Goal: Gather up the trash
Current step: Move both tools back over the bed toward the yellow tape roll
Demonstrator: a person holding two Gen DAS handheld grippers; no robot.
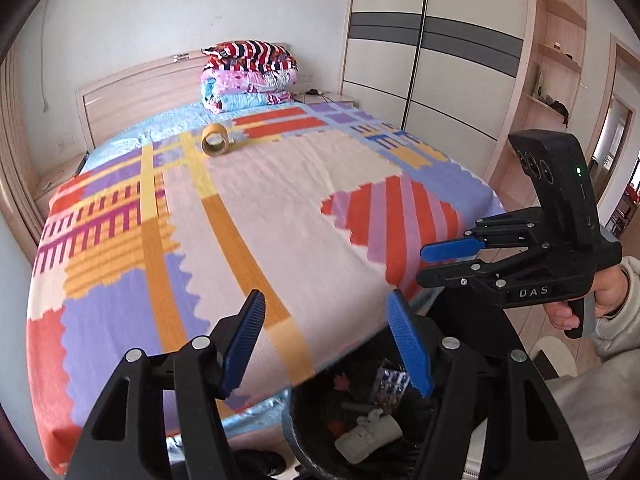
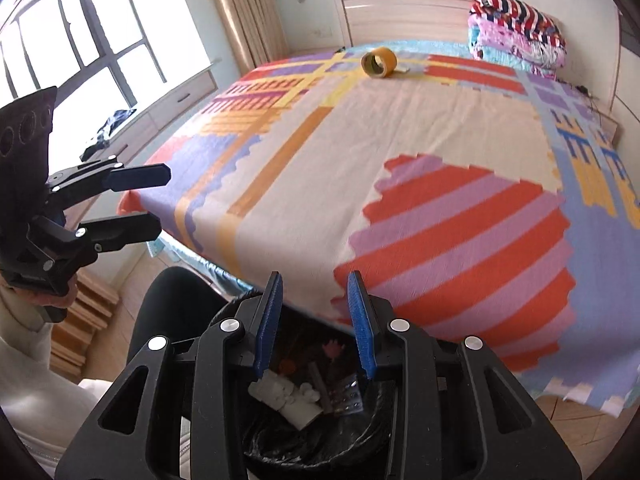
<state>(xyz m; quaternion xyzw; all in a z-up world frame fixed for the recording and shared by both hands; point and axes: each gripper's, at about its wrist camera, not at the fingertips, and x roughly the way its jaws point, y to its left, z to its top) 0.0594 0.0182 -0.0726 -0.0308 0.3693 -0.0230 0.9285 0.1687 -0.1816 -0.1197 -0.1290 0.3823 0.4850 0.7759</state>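
A black-lined trash bin (image 1: 304, 432) (image 2: 372, 436) stands at the foot of the bed and holds several scraps: a white plastic piece (image 1: 366, 436) (image 2: 284, 398) and a foil blister pack (image 1: 390, 388) (image 2: 348, 394). A roll of brown tape (image 1: 215, 141) (image 2: 378, 62) lies on the bedspread near the far end. My left gripper (image 1: 326, 344) is open and empty above the bin's near rim. My right gripper (image 2: 315, 326) is open and empty right over the bin; it also shows in the left wrist view (image 1: 436, 264).
The bed (image 1: 280, 208) carries a patterned cover, with folded quilts (image 1: 250, 76) (image 2: 516, 32) stacked at the headboard. A wardrobe (image 1: 432, 60) stands right of the bed. A window (image 2: 68, 48) and a low cabinet with dark cloth (image 2: 106, 132) lie left.
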